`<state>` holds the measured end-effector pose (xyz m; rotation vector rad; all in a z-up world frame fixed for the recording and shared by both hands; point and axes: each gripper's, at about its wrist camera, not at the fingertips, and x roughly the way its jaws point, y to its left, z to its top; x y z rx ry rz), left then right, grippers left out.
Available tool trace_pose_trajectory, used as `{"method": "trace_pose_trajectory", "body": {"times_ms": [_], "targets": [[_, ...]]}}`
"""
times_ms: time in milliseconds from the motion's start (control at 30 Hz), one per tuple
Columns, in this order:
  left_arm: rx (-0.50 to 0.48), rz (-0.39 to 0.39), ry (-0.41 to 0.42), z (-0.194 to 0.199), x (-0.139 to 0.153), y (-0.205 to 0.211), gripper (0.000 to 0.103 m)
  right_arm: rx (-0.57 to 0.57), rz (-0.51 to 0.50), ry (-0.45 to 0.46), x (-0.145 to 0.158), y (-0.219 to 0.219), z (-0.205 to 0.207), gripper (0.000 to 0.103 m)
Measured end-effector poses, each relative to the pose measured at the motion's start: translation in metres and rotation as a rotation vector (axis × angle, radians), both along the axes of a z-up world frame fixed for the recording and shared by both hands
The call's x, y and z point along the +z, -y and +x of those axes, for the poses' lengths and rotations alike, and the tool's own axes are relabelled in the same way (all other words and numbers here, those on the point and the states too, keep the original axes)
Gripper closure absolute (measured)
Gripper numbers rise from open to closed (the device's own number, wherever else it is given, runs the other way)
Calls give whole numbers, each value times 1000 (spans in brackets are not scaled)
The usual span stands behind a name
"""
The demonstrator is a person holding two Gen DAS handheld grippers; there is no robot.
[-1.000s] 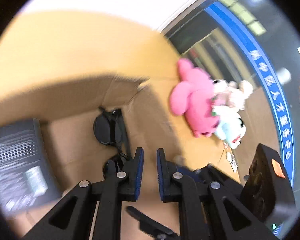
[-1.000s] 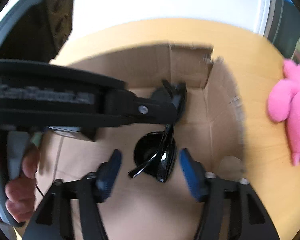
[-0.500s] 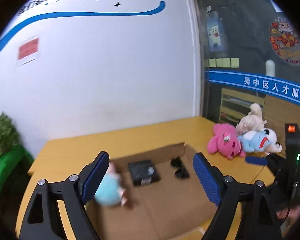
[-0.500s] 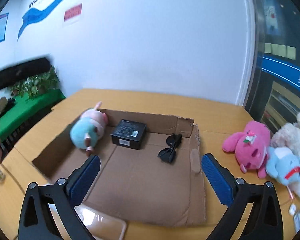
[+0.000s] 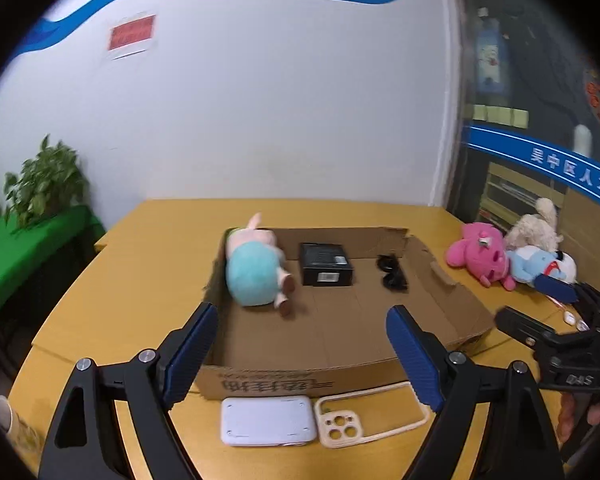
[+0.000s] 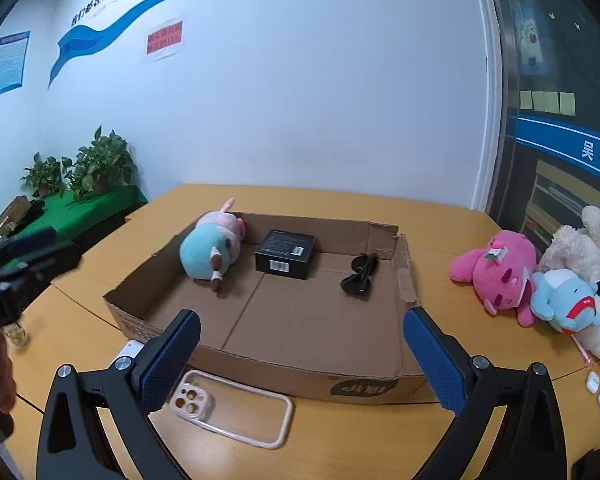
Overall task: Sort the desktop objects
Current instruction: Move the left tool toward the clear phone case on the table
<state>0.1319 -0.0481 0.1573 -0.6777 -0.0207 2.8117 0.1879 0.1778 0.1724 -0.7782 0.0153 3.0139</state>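
A shallow cardboard box lies on the wooden table. Inside it are a teal and pink plush, a black box and black sunglasses. My left gripper is open and empty, above the box's near edge. My right gripper is open and empty, also back from the box. A clear phone case and a white flat device lie in front of the box.
A pink plush, a cream plush and a blue and white plush lie at the right. Small white items sit near the right edge. Potted plants stand on a green side table at left.
Both grippers pulled back and up from inside the box, leaving the sunglasses lying in it. The left gripper went from shut to open. The whole table now shows.
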Motion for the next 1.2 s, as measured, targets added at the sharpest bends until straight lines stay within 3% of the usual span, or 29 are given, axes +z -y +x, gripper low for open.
{"method": "trace_pose_trajectory", "body": {"times_ms": [167,467,600,767,833,933,1200], "targets": [[-35,-6,73,-3,-28,12,17,78,-76,67,-24,2,-5,0],[-63,-3,245,-21,-84,30,17,79,-142,371,-122,-16,-25,1],[-113,16,331,-28,-104,28,17,93,-175,446,-156,-10,-35,15],[-149,-3,380,-40,-116,25,17,133,-139,465,-167,9,-49,16],[-180,38,419,-43,-118,26,18,129,-113,462,-168,12,-51,16],[-264,99,453,-44,-118,12,18,146,-163,467,-169,8,-51,15],[-472,176,569,-61,-142,-55,18,114,-232,469,-169,-20,-35,12]]}}
